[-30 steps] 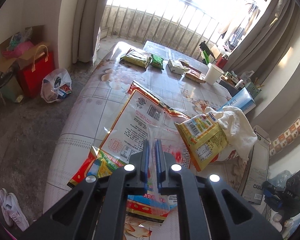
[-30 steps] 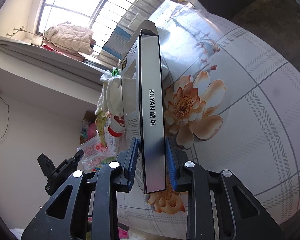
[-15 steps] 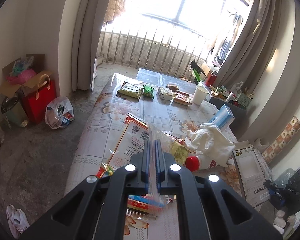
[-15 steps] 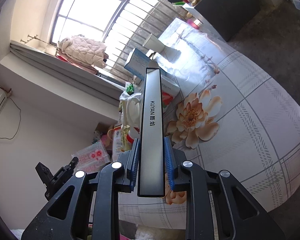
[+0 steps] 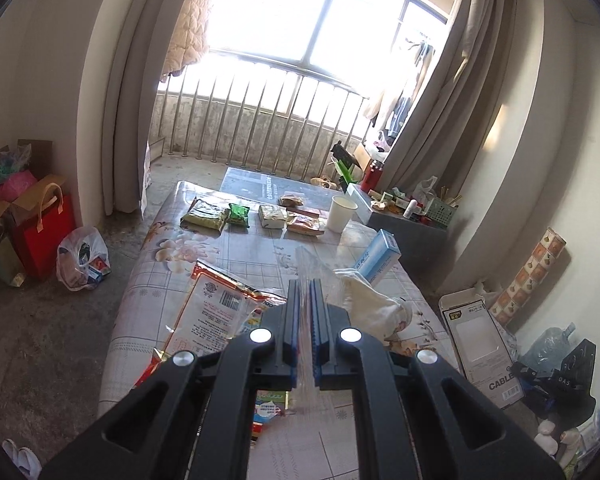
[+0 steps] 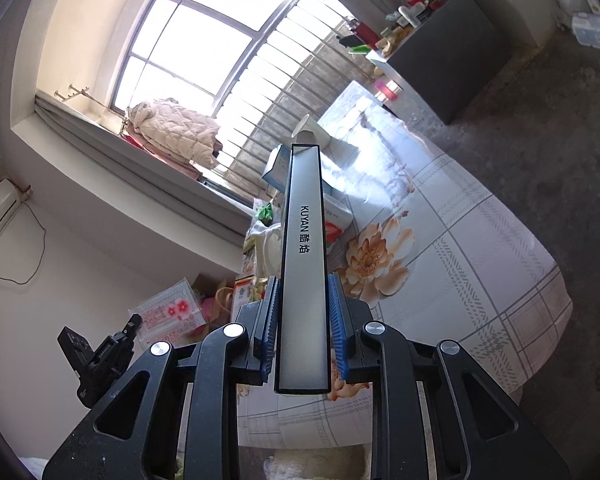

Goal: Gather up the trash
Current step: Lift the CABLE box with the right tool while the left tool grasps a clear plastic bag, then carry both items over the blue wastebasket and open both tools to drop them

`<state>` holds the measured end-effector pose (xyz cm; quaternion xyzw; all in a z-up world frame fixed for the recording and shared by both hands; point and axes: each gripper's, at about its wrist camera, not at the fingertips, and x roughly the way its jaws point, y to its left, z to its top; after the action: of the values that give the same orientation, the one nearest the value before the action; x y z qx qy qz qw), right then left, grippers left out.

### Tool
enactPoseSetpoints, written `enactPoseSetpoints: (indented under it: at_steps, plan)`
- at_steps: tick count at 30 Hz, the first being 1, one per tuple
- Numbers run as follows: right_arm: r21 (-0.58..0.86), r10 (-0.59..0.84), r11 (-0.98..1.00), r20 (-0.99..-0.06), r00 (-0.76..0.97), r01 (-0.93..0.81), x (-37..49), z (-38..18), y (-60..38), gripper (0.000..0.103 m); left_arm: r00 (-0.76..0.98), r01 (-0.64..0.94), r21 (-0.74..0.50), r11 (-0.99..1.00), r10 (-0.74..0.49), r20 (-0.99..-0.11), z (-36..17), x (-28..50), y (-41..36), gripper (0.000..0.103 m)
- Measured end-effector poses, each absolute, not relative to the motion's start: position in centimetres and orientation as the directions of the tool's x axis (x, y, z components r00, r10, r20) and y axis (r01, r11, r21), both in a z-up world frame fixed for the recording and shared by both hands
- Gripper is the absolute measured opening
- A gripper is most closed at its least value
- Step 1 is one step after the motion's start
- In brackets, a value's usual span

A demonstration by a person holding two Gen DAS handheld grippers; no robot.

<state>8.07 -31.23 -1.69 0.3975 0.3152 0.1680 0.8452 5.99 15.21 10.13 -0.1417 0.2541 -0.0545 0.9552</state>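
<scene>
Now higher, left jaws pinch clear film (image 5: 306, 256); right jaws clamp box (image 6: 303, 264).

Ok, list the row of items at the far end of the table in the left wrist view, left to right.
Large green snack packet → small bright green packet → pale wrapped pack → red-brown wrapper → white paper cup.
</scene>
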Motion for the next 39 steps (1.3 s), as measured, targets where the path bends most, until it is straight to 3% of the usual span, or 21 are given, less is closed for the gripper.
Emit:
enactPoseSetpoints:
  at_steps: [11, 18, 23, 29, 36, 39]
  plan:
    - [0.759, 0.329, 0.647, -0.36, 0.873, 0.069, 3.0, -0.1, -37.8, 0.022, 0.758, 0.352, -0.342, 0.871, -0.479, -0.442, 12.3, 11.1, 3.8, 0.004]
    - [0.729, 0.082, 0.63, -0.406, 0.91, 0.268, -2.0, -1.6, -44.4, 0.022, 0.538, 0.566, -0.36, 0.742, -0.663, -0.52, 11.6, 16.9, -11.3, 0.005]
    - [0.721, -0.052, 0.556, -0.467, 0.883, 0.415, -3.6, -4.9, -48.9, 0.022, 0.384, 0.666, -0.304, 0.681, -0.663, -0.643, 8.7, 20.2, -24.7, 0.005]
    - [0.703, -0.103, 0.439, -0.579, 0.809, 0.559, -3.1, -10.7, -55.3, 0.022, 0.253, 0.738, -0.222, 0.638, -0.565, -0.785, 1.9, 23.5, -39.6, 0.005]
    - [0.667, -0.079, 0.336, -0.683, 0.726, 0.665, 0.9, -17.1, -61.7, 0.022, 0.159, 0.763, -0.2, 0.614, -0.479, -0.863, -6.4, 27.1, -51.2, 0.005]
    - [0.658, -0.098, 0.279, -0.705, 0.703, 0.699, 3.1, -18.9, -65.0, 0.026, 0.121, 0.755, -0.234, 0.612, -0.481, -0.868, -9.0, 28.6, -55.2, 0.01]
